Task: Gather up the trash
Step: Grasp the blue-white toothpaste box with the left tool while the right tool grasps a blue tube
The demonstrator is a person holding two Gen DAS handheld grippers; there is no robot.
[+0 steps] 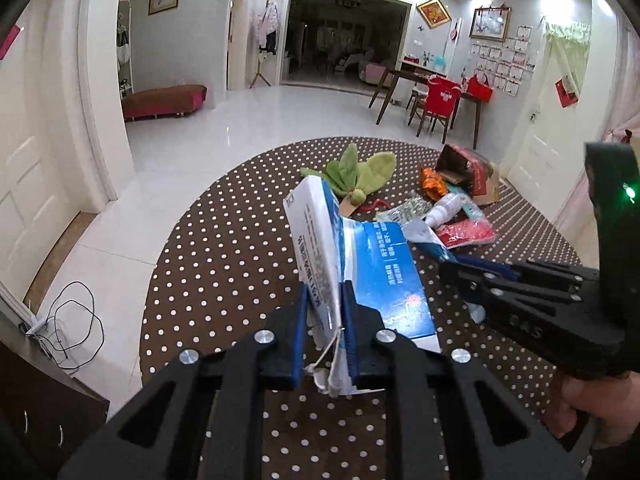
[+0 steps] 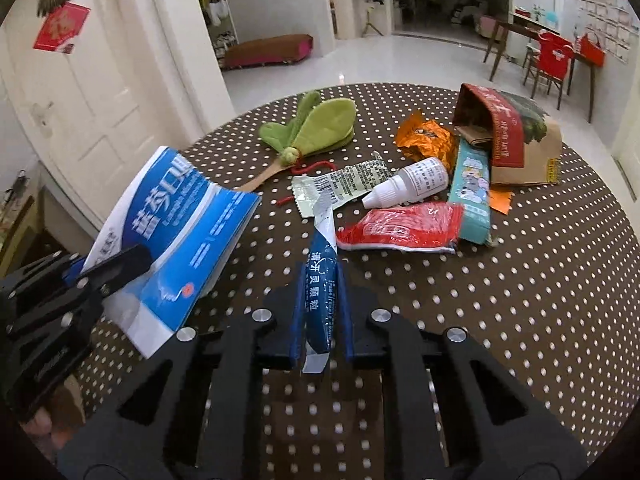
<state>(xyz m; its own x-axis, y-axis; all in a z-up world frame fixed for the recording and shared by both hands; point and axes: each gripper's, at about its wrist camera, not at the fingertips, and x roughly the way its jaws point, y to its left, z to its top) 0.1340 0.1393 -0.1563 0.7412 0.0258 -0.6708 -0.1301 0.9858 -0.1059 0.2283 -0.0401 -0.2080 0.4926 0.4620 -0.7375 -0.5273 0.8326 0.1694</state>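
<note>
My left gripper (image 1: 325, 292) is shut on a blue and white box-like bag (image 1: 320, 232) and holds it above the polka-dot table (image 1: 224, 248); the bag also shows in the right wrist view (image 2: 180, 232), with the left gripper (image 2: 132, 260) at the left. My right gripper (image 2: 320, 276) is shut on a dark blue sachet (image 2: 320, 280) and shows in the left wrist view (image 1: 452, 268). A trash pile lies beyond: red wrapper (image 2: 404, 226), white dropper bottle (image 2: 416, 182), green-white wrapper (image 2: 344, 186), orange wrapper (image 2: 426, 138), teal box (image 2: 472, 192), paper bag (image 2: 508, 132).
A green plush fan with a wooden handle (image 2: 316, 128) lies at the table's far side. Beyond the table are a white tiled floor, a red bench (image 1: 164, 100), a dining table with chairs (image 1: 436, 100), and doors at both sides. Cables (image 1: 72, 324) lie on the floor at left.
</note>
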